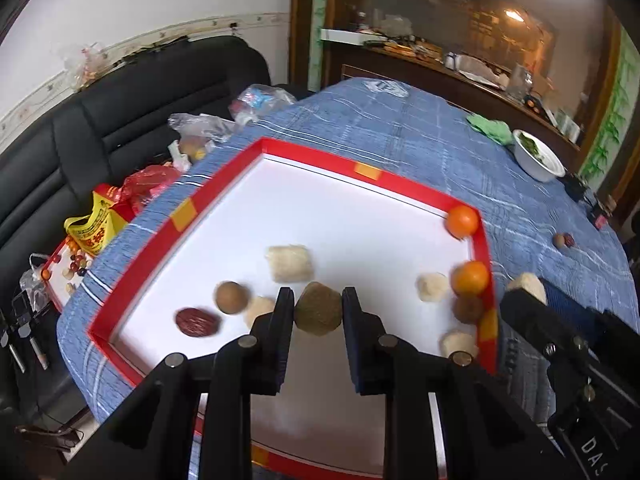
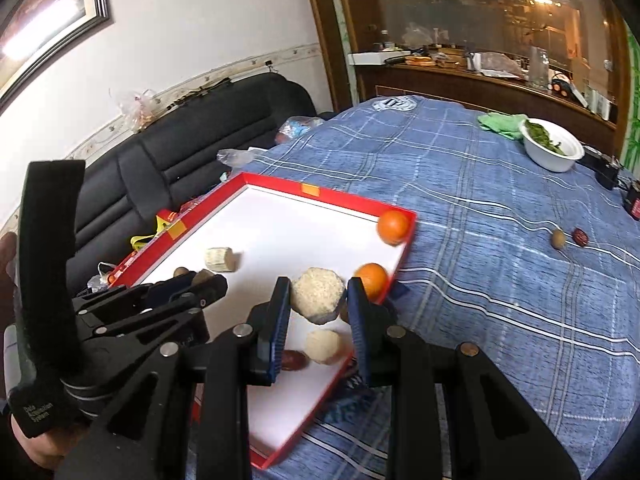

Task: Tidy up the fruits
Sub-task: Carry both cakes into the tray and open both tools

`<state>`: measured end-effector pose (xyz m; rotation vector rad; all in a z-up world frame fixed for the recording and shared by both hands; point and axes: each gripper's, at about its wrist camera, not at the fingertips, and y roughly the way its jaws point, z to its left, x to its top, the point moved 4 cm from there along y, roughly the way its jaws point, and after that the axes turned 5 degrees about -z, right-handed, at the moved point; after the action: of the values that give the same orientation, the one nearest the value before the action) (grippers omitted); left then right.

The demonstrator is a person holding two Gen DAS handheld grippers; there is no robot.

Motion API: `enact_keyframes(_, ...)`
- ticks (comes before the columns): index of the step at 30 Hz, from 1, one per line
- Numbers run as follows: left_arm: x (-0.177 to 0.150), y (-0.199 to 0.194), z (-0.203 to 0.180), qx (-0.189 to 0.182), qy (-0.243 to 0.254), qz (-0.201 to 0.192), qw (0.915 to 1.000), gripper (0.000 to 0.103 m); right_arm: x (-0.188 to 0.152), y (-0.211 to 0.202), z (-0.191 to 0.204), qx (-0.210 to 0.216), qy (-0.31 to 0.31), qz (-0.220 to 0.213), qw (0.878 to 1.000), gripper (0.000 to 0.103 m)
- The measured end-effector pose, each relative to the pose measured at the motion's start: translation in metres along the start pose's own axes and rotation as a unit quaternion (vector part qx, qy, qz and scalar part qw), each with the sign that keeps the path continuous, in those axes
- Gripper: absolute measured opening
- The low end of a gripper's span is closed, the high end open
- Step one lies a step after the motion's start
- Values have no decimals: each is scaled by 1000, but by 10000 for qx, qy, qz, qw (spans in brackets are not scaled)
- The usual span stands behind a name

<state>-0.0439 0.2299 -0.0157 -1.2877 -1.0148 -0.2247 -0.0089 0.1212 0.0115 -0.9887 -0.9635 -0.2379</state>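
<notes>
Over the red-rimmed tray (image 1: 224,184) on the tabletop (image 2: 480,208), both claws carry loads. Left claw (image 1: 319,312) pinches a brownish-green faceted lump (image 1: 319,314) between its pads, above the tray's near half. Right claw (image 2: 319,304) pinches a pale faceted lump (image 2: 318,294), poised just inside the tray's right wall, beside the nearer orange (image 2: 372,280). Judgement: each drop spot lies straight below its claw. Two loose fruits (image 2: 568,237) sit well apart on the cloth, on the right claw's side.

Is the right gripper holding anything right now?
Yes. The right gripper is shut on a pale faceted block, lifted above the red tray.
</notes>
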Motion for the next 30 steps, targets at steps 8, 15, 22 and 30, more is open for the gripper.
enact_keyframes(8, 9, 13, 21, 226, -155, 35, 9996, 23, 0, 20, 10, 117, -71, 146, 9998, 31)
enact_keyframes(15, 13, 23, 28, 318, -168, 87, 9993, 23, -2, 40, 19, 198, -130, 330, 9992, 31)
enact_keyframes(22, 16, 27, 29, 386, -165, 106, 9991, 23, -6, 50, 21, 251, -139, 457, 9985, 31)
enact_keyframes(30, 16, 30, 28, 414, -132, 128, 9990, 23, -7, 55, 22, 292, -140, 519, 9981, 31)
